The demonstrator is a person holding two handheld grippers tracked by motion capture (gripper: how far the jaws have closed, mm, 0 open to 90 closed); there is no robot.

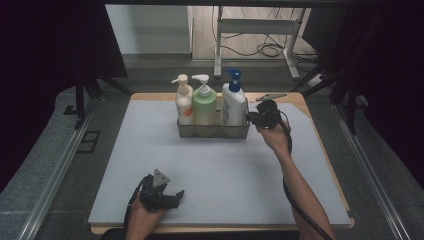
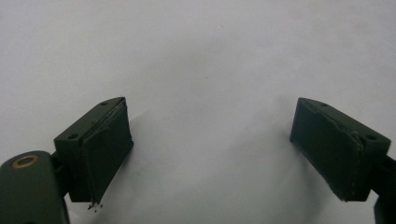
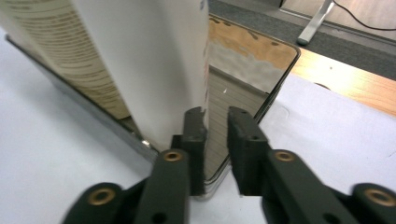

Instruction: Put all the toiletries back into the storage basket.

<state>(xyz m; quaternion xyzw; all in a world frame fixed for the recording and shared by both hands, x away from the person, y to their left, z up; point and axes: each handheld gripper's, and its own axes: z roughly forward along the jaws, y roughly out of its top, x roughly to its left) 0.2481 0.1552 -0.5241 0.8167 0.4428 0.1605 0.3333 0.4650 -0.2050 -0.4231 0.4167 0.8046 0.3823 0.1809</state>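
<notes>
Bottles stand in a row inside a clear bin [image 1: 212, 131] at the far middle of the desk [image 1: 220, 175], seen from the high view: a white pump bottle with an orange label [image 1: 184, 102], a pale green pump bottle [image 1: 204, 105], and a white bottle with a blue pump [image 1: 233, 100] at the bin's right end. The bin is a low, see-through rectangular tray on a pale grey mat. The right hand-held gripper [image 1: 250, 118] sits at the bin's right end wall, pointing leftward at it, with the right forearm [image 1: 300, 190] reaching diagonally up from the lower right. The left hand-held gripper [image 1: 176, 196] rests low near the front edge of the mat, well apart from the bin, held in the left hand [image 1: 142, 215].

Left gripper view: the left hand-held gripper [image 2: 210, 144] has its jaws spread wide over bare grey mat, nothing between them.

Right gripper view: the right hand-held gripper [image 3: 216, 140] has its jaws drawn close on either side of the bin's [image 3: 252, 65] thin clear end wall, one inside beside the white bottle [image 3: 140, 60], one outside. The inner pad lies against the wall; a narrow gap shows before the outer pad.
</notes>
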